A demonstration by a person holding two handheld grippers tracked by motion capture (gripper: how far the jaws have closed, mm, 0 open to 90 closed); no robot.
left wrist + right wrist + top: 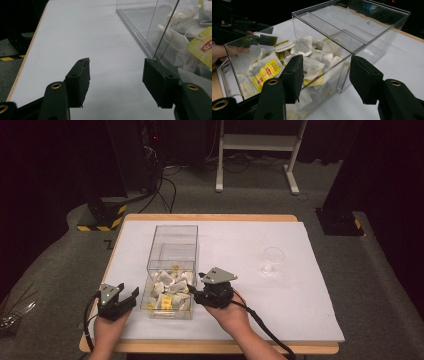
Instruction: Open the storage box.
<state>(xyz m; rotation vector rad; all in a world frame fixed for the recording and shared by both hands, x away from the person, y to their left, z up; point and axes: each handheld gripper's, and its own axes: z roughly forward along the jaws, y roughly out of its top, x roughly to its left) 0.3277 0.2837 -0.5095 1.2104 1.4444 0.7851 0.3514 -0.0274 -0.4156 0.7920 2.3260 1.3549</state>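
Note:
A clear plastic box [175,227] stands on the white table top [240,240], split by a divider. Its near compartment holds several tea bags [169,292], some with yellow tags; the far compartment looks empty. My left gripper [128,289] sits just left of the box's near end, open, with nothing between its fingers. In the left gripper view, the left gripper [116,72] frames bare table, with the box wall [160,25] and tea bags [175,37] at the right. My right gripper [196,282] is at the box's near right side, open and empty. In the right gripper view, the right gripper [327,62] faces the box [352,32] and its tea bags [307,47].
A small clear glass [273,260] with something white in it stands to the right of the box. Behind the table are a white desk frame [255,150], cables, and a stand foot with yellow-black stripes [102,217]. Another dark stand foot [340,222] stands at the right.

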